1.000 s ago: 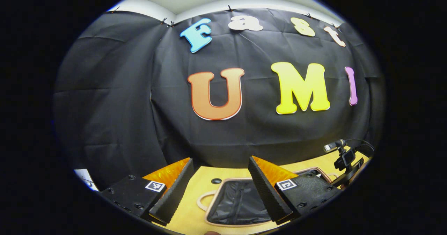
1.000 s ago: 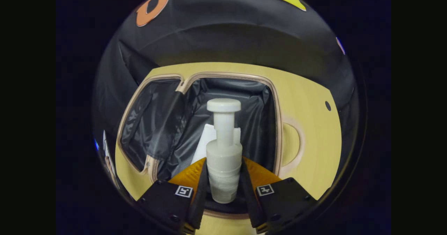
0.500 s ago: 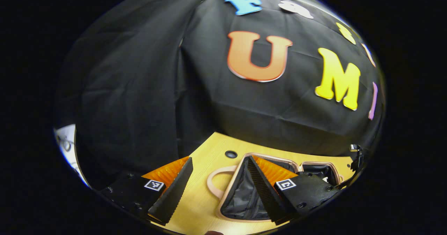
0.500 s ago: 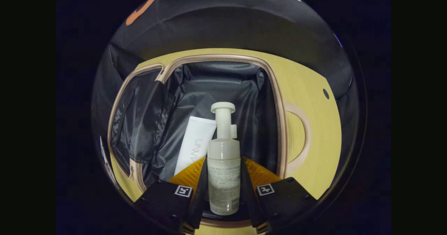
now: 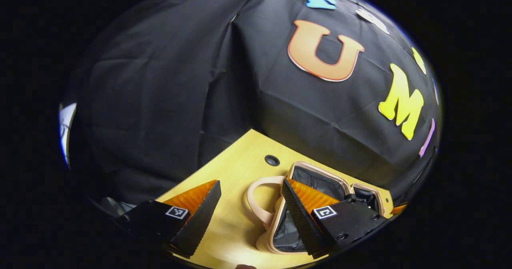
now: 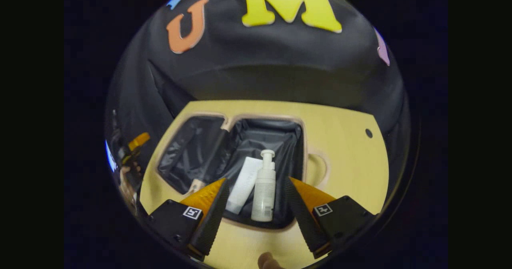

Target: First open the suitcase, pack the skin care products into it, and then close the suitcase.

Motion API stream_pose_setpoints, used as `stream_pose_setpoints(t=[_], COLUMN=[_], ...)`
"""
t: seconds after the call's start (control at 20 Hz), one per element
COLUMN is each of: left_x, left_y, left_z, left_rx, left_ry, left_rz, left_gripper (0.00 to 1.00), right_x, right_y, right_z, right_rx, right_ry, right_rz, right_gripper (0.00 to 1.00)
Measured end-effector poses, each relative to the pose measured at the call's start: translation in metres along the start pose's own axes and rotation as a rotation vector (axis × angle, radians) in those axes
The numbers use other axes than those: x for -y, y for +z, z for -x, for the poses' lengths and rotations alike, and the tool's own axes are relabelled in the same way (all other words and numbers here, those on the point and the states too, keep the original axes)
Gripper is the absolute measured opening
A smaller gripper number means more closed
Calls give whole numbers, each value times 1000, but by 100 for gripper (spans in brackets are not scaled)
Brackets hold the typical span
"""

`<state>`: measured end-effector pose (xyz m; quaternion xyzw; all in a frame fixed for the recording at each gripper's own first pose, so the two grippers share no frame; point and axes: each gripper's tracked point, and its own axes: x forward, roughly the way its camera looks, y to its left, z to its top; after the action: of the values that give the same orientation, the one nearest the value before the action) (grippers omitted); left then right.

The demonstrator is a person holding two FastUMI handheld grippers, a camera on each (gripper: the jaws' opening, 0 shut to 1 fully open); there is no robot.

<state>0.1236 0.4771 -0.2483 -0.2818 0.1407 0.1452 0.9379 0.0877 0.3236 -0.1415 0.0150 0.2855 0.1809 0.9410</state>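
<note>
The beige suitcase (image 6: 305, 157) lies open on the wooden table, black lining showing in both halves. A white pump bottle (image 6: 264, 189) lies in its right half beside a white tube (image 6: 244, 185). My right gripper (image 6: 256, 213) hovers open above and in front of the bottle, touching nothing. In the left gripper view the suitcase (image 5: 320, 173) sits to the lower right, its looped handle (image 5: 258, 197) facing me. My left gripper (image 5: 250, 217) is open above the table beside that handle, its right finger (image 5: 298, 217) over the suitcase rim.
The wooden table (image 6: 344, 141) has a small round hole (image 6: 369, 133) at the right and the same hole (image 5: 272, 160) behind the handle. A person's hand with another gripper (image 6: 130, 157) shows at the far left. A fingertip (image 6: 268, 261) shows at the bottom edge.
My right gripper opened and let go of the pump bottle, which now lies in the suitcase, then pulled up and back. My left gripper swung left and tilted down toward the handle.
</note>
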Motion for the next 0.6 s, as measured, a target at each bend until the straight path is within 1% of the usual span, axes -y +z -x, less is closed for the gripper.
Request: stream_pose_setpoints(t=[0.05, 0.1, 0.15, 0.2, 0.25, 0.3, 0.35, 0.45, 0.5, 0.55, 0.6], left_x=[-2, -1, 0, 0, 1, 2, 5, 6, 7, 9, 8], left_y=[-9, -19, -28, -35, -44, -48, -49, -58, -64, -71, -69], left_z=[-8, -11, -13, -18, -23, -29, -34, -46, -51, -53, -52], left_rx=[-26, -54, -80, -97, -122, -134, -139, -164, -183, -196, -194], left_ry=[-15, -36, -60, -76, -86, -94, -112, -124, -122, -115, -111], left_rz=[73, 153, 228, 296, 370, 425, 476, 570, 586, 598, 622], left_gripper=[98, 98, 87, 85, 95, 88, 86, 63, 70, 44, 23], right_x=[8, 18, 27, 35, 40, 46, 54, 68, 71, 72, 75], right_y=[6, 12, 14, 17, 20, 21, 18, 3, 1, 1, 2], right_z=[28, 58, 85, 121, 148, 170, 188, 218, 226, 234, 241], right_rx=[58, 113, 161, 215, 260, 294, 310, 318, 324, 338, 348], right_ry=[-20, -50, -80, -123, -147, -178, -208, -275, -287, -295, -302], right_rz=[38, 70, 87, 94, 88, 87, 96, 101, 83, 64, 55], right_gripper=[83, 83, 83, 83, 83, 83, 82, 83, 82, 82, 80])
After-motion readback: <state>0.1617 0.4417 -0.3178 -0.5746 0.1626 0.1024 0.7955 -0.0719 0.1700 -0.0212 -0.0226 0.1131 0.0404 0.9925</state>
